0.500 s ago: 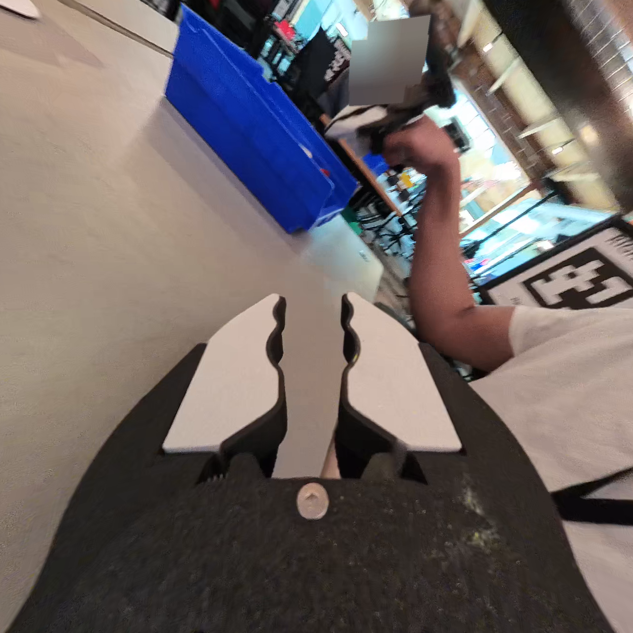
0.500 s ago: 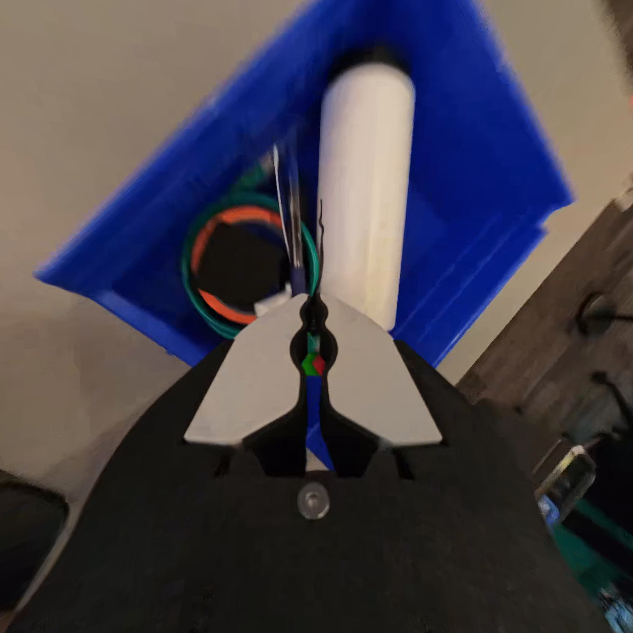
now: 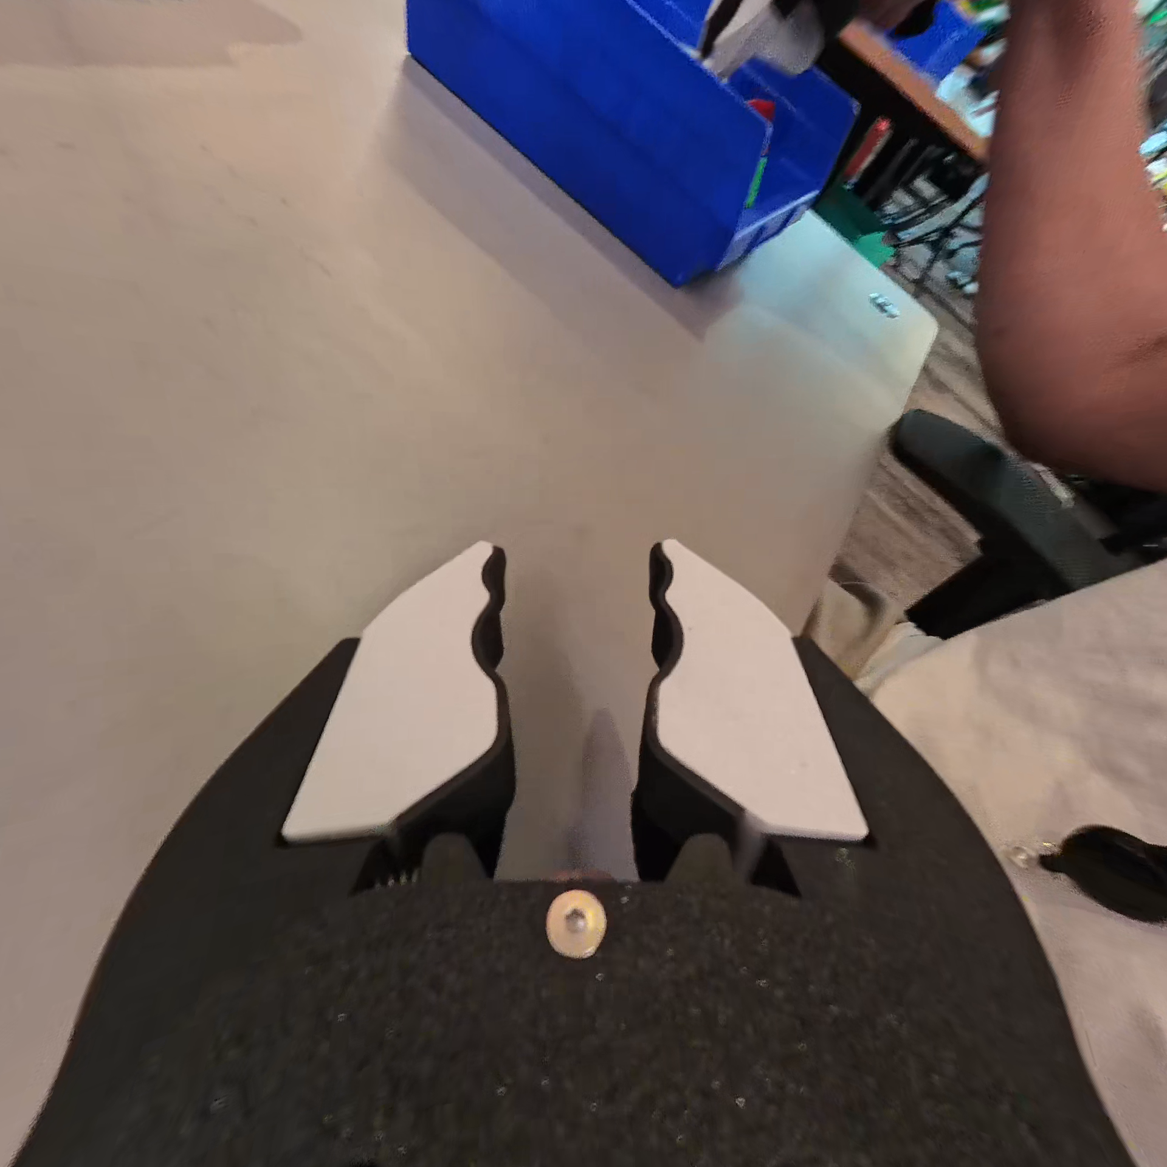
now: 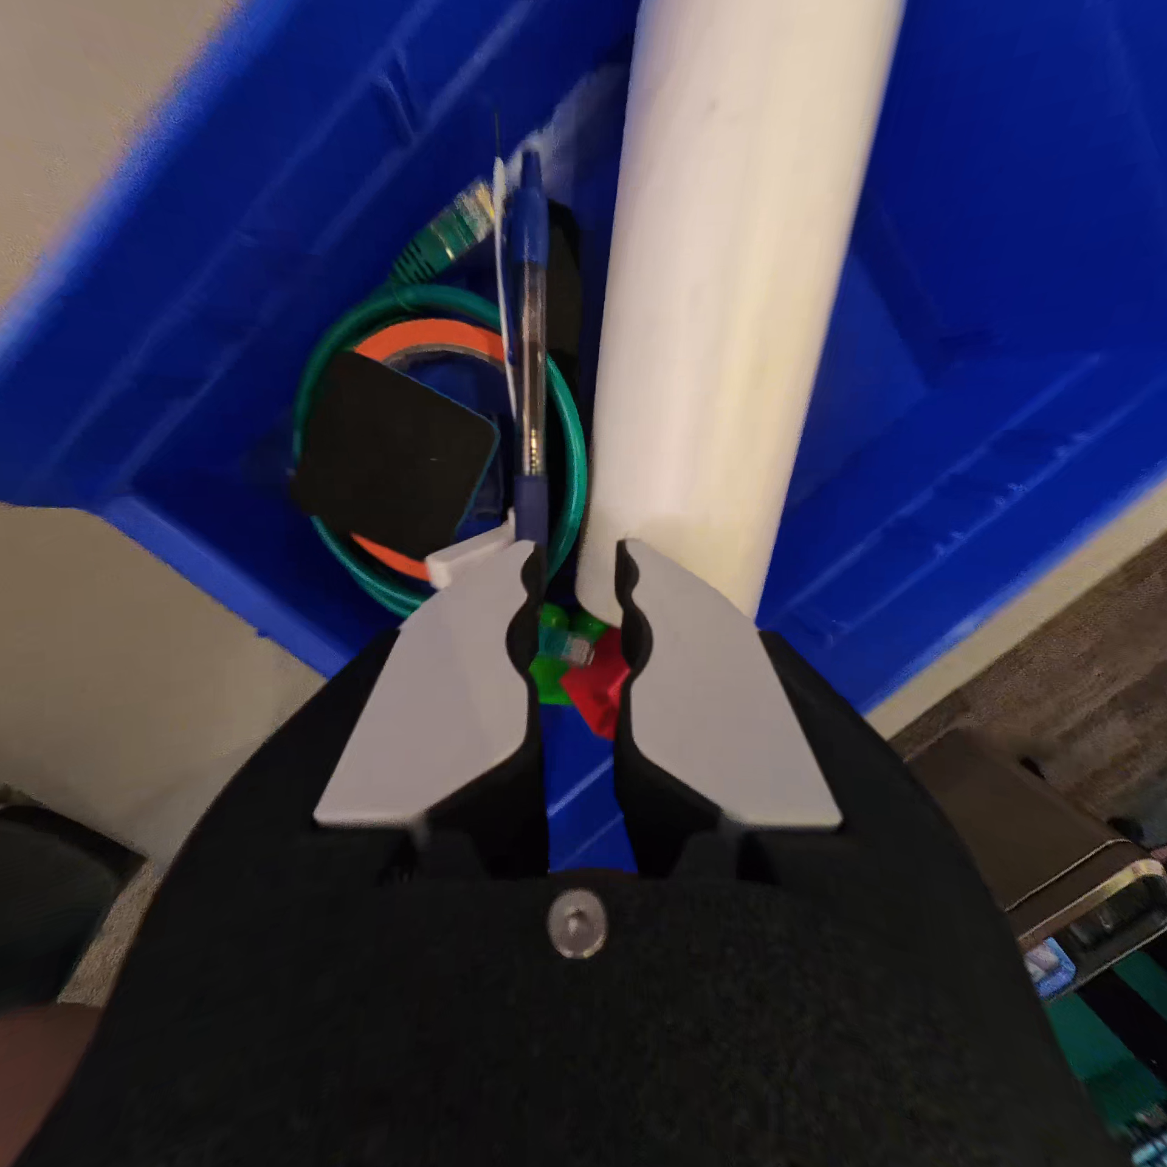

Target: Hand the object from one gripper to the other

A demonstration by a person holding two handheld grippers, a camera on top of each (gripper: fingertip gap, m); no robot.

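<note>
My right gripper [image 4: 578, 546] is open by a narrow gap and empty. It hangs over the inside of a blue bin [image 4: 252, 252]. A long white tube [image 4: 726, 284] lies in the bin, its near end just past my fingertips. A blue pen [image 4: 530, 328] lies left of the tube, its near end at my left fingertip. My left gripper [image 3: 578, 548] is open and empty, low over the beige table [image 3: 252, 379]. In the left wrist view the right gripper [image 3: 751, 31] shows blurred above the blue bin [image 3: 600, 126].
The bin also holds a coiled green cable [image 4: 568, 442], an orange tape ring [image 4: 436, 335], a black square pad [image 4: 391, 454], a green brick [image 4: 549, 682] and a red brick [image 4: 600, 694]. A person's arm [image 3: 1073, 284] is at right. A black chair [image 3: 1010, 505] stands past the table edge. The grippers' ends are close to 40 cm from one another. From my right tips it is roughly 7 cm to the blue pen [image 4: 530, 328]; from my left, 40 cm.
My right gripper has opened from shut and dropped closer to the bin's contents. The left wrist view has tilted down toward the table, and the left fingers stand a little wider apart.
</note>
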